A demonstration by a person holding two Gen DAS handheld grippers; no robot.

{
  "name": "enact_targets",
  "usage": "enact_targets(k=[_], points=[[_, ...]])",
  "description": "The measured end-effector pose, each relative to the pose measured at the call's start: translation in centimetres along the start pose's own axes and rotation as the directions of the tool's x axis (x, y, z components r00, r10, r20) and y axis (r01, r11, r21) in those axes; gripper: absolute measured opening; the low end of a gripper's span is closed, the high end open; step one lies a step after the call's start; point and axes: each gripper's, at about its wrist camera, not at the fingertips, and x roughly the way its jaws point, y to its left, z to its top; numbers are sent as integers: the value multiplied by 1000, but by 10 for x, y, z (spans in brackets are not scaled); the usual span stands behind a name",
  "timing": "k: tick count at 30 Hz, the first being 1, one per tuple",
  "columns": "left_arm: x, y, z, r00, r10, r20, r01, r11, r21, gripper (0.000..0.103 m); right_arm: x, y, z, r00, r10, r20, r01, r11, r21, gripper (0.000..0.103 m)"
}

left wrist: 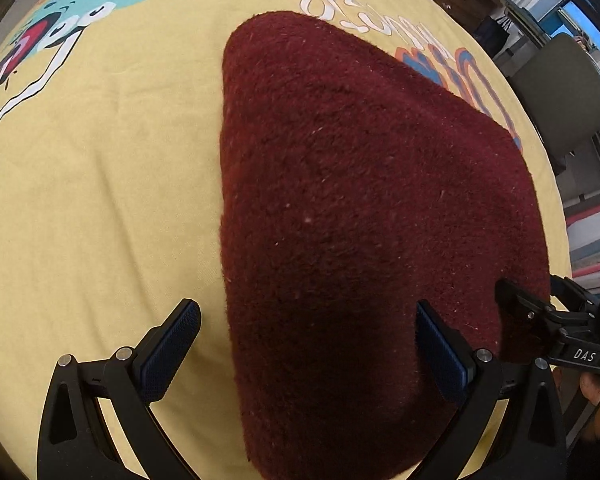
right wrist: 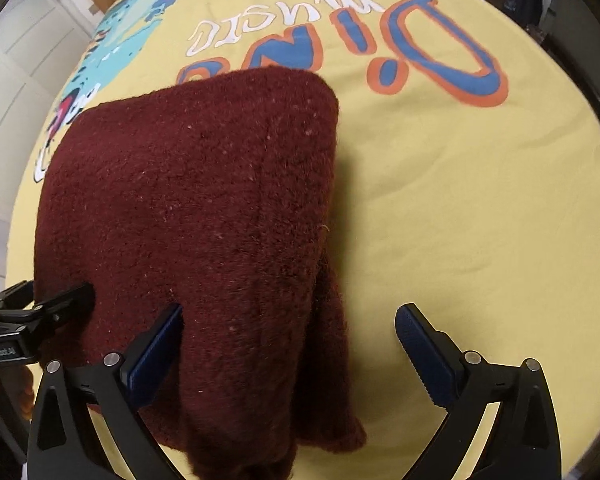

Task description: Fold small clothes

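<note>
Dark maroon fuzzy knit garment lies on a yellow printed cloth surface, already folded into a compact block; in the right wrist view it shows a vertical crease and layered edges on its right side.

Left gripper has its jaws spread wide, nothing between the pads. The left blue pad sits over bare yellow cloth, the right pad over the near part of the garment. Right gripper is also spread wide and holds nothing; its left pad is over the garment's near edge, its right pad over yellow cloth. Each gripper shows in the other's view at the near edge of the garment, black fingers touching or just above the fuzz, hard to say which.

Step, as a judgement: a fold looks done, both grippers released or about to regrip the near edge. Next move probably calls for closing on the near corners and carrying them to the far edge for one more fold, or pressing the stack flat. The thick pile could slip or spring open.

Hidden or unclear: garment type can't be told, no sleeves or collar visible. The near hem is cut off at the frame bottom in both views. Layers underneath are hidden. The print reads "Dino" upside down, with a partly covered dinosaur figure. Background room clutter is blurred at the fisheye rim.
</note>
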Motion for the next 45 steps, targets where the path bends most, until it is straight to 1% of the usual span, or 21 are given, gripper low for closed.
enact_targets(k=[3, 4, 5, 6, 7, 8, 9, 10, 11, 14, 16, 17, 19, 21, 26, 30, 35, 38, 39, 42, 45], points=[[2, 0, -3, 1000, 0, 9, 0, 1000, 5, 103, 4, -4, -3, 999, 37, 9, -37, 999, 23, 101], [3, 0, -3, 1000, -1, 6, 1, 1000, 6, 103, 6, -5, -3, 999, 53, 4, -53, 998, 37, 97], [3, -1, -3, 1000, -2, 4, 2, 1000, 11, 103, 8, -6, -3, 997, 78, -4, -78, 995, 57, 88], [3, -2, -3, 1000, -1, 6, 1, 1000, 17, 101, 10, -8, -3, 992, 122, -11, -121, 989, 86, 82], [2, -3, -3, 1000, -11, 14, 10, 1000, 25, 95, 11, -8, -4, 988, 156, -10, -154, 983, 97, 66], [1, -5, -5, 999, -27, 23, 27, 999, 28, 91, 10, -8, -4, 982, 188, -5, -187, 977, 101, 63], [1, -6, -4, 999, -44, 26, 43, 999, 28, 80, 8, -5, -3, 983, 181, 3, -181, 980, 89, 62], [0, -8, -5, 998, -56, 27, 55, 998, 27, 75, 6, 0, -4, 986, 164, 7, -165, 985, 60, 58], [-1, -11, -5, 998, -47, 29, 46, 998, 31, 74, 5, 3, -4, 988, 156, 9, -156, 987, 46, 53], [-2, -15, -3, 999, -44, 22, 43, 998, 49, 66, 2, 7, -4, 987, 158, 7, -158, 986, 57, 45], [-4, -15, -3, 998, -57, 19, 56, 997, 51, 56, -2, 12, -4, 990, 143, 9, -143, 989, 46, 41], [-6, -15, -3, 998, -61, 19, 60, 997, 54, 54, -5, 15, -3, 991, 136, 12, -136, 990, 41, 40], [-13, -15, -1, 997, -73, 27, 71, 996, 61, 47, -17, 22, -2, 992, 124, 27, -125, 992, 29, 38], [-23, -12, 0, 994, -98, 39, 96, 994, 54, 45, -29, 29, -2, 992, 118, 46, -119, 993, 9, 38], [-54, -1, 1, 988, -132, 76, 127, 990, 68, 44, -60, 60, 1, 988, 124, 89, -120, 991, -55, 37], [-83, 27, -1, 984, -136, 113, 131, 990, 55, 44, -68, 90, 6, 982, 156, 104, -147, 985, -92, 37], [-106, 66, -11, 984, -101, 144, 99, 995, 24, 44, -59, 138, 6, 978, 180, 103, -164, 975, -147, 37], [-109, 90, -23, 986, -83, 146, 84, 996, -3, 44, -42, 167, 3, 981, 173, 88, -157, 973, -168, 37], [-106, 97, -29, 987, -79, 143, 82, 997, -15, 44, -40, 169, -2, 982, 169, 83, -153, 973, -170, 37], [-95, 113, -43, 989, -81, 123, 87, 995, -44, 44, -23, 182, -11, 989, 134, 64, -121, 977, -173, 37], [-80, 122, -56, 991, -92, 101, 99, 992, -72, 44, -4, 188, -20, 996, 78, 41, -69, 981, -183, 38]])
